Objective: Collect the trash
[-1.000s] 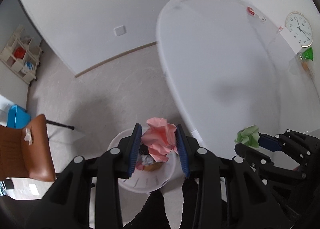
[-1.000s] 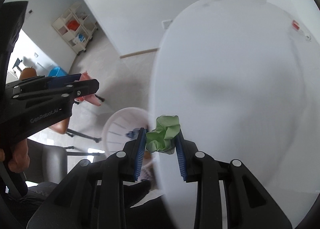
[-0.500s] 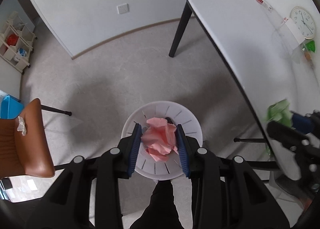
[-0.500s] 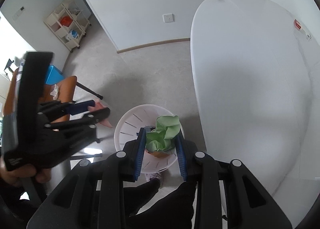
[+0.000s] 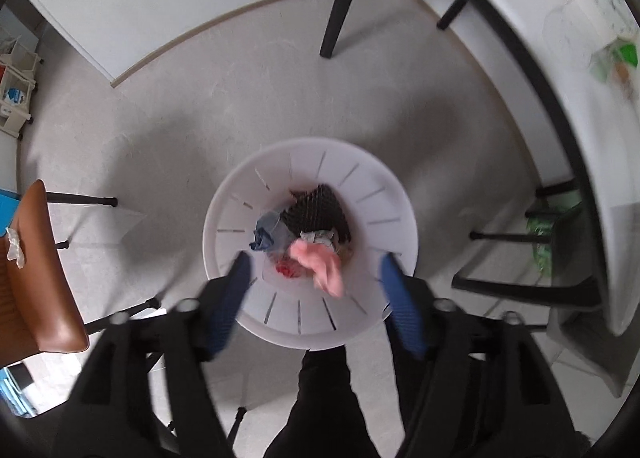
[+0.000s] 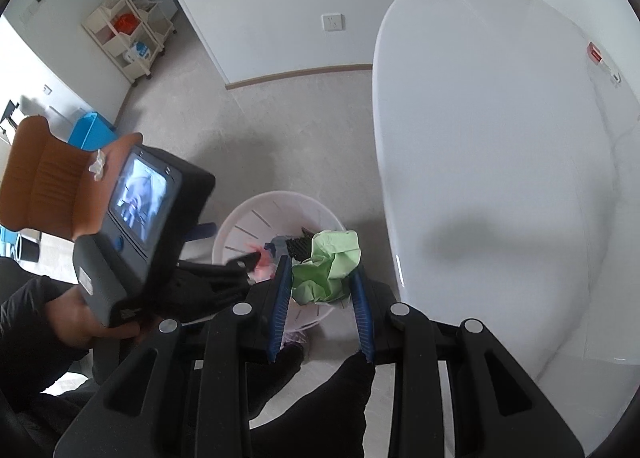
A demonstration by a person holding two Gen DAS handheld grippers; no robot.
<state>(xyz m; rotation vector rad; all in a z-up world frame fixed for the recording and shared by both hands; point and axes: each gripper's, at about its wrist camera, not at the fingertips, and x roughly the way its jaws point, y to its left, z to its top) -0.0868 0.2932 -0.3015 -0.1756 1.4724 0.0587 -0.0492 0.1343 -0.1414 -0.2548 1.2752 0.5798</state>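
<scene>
While the left gripper (image 5: 314, 270) hangs straight over the white trash bin (image 5: 384, 194) with its jaws just sprung wide, the pink crumpled paper (image 5: 318, 262) lies loose between the blue pads, touching neither and dropping onto the trash already in the bin: a blue scrap, a dark ridged piece, something red. That piece looks as good as collected. The relation that decides the coming move belongs to the other hand: the right gripper (image 6: 323, 290) is clenched on the green crumpled paper (image 6: 330, 264), and in the right wrist view the wad sits over the near-right part of the bin's rim, next to the edge of the white worktop (image 6: 500, 138), not squarely over the opening. The bin's mouth lies ahead and to the left of the green wad, and the left device with its small screen crowds that same side. So the right hand is the nearer one for the remaining piece, and it probably needs a short shift toward the bin's centre before releasing, ideally once the left hand clears away.
</scene>
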